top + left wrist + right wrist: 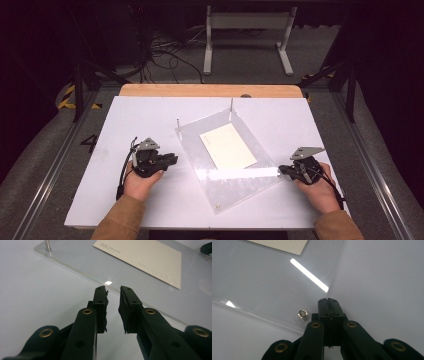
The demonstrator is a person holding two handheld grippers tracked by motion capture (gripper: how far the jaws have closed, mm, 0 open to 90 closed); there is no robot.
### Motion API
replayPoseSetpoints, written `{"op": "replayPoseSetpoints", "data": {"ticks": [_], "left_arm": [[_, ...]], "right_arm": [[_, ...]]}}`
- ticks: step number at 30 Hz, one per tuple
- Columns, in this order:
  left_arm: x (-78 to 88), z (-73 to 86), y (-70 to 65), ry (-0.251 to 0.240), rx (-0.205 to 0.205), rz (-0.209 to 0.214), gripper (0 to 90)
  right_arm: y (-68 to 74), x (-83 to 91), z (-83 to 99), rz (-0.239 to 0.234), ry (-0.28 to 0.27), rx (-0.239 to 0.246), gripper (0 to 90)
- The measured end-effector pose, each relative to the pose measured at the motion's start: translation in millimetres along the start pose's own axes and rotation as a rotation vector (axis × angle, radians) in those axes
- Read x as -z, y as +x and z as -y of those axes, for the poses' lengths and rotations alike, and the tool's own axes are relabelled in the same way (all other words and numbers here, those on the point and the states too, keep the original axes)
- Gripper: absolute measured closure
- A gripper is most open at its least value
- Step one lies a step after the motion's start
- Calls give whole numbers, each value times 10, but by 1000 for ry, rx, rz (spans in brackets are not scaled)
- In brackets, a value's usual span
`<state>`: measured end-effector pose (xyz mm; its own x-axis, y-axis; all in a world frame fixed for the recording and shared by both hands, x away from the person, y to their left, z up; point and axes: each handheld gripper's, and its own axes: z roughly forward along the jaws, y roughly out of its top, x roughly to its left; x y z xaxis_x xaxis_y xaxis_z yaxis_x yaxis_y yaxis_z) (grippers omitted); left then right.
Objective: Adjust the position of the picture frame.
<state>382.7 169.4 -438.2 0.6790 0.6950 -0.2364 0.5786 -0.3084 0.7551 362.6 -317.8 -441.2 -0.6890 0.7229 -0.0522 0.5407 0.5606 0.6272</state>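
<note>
jaws of the left gripper stand a little apart with nothing between them, their tips just short of the near edge of the clear plate, not touching it. jaws of the right gripper are pressed fully together and hold nothing; they sit right at the plate's corner, with a small metal stud just to their left.

the plate lies flat on the white surface, a cream card lying at its middle, beyond both sets of jaws, and two thin pins standing at its far corners.

as a judgement, the work is at an early or in-between stage: the card is in place, neither plate nor card is gripped, and any lifting or shifting of the plate is yet to come.
</note>
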Motion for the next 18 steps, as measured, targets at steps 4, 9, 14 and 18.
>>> {"op": "replayPoseSetpoints", "data": {"ticks": [4,9,14,18], "left_arm": [[21,12,-4,-1,-4,-8,749],[14,15,2,1,-17,-18,744],[28,24,30,-2,2,-21,741],[34,25,56,-8,-4,-28,738]], "right_arm": [[18,2,-5,-33,10,14,900],[66,-6,-16,-108,14,38,899],[226,-48,-78,-175,25,78,900],[375,-83,-129,-208,30,111,899]]}}
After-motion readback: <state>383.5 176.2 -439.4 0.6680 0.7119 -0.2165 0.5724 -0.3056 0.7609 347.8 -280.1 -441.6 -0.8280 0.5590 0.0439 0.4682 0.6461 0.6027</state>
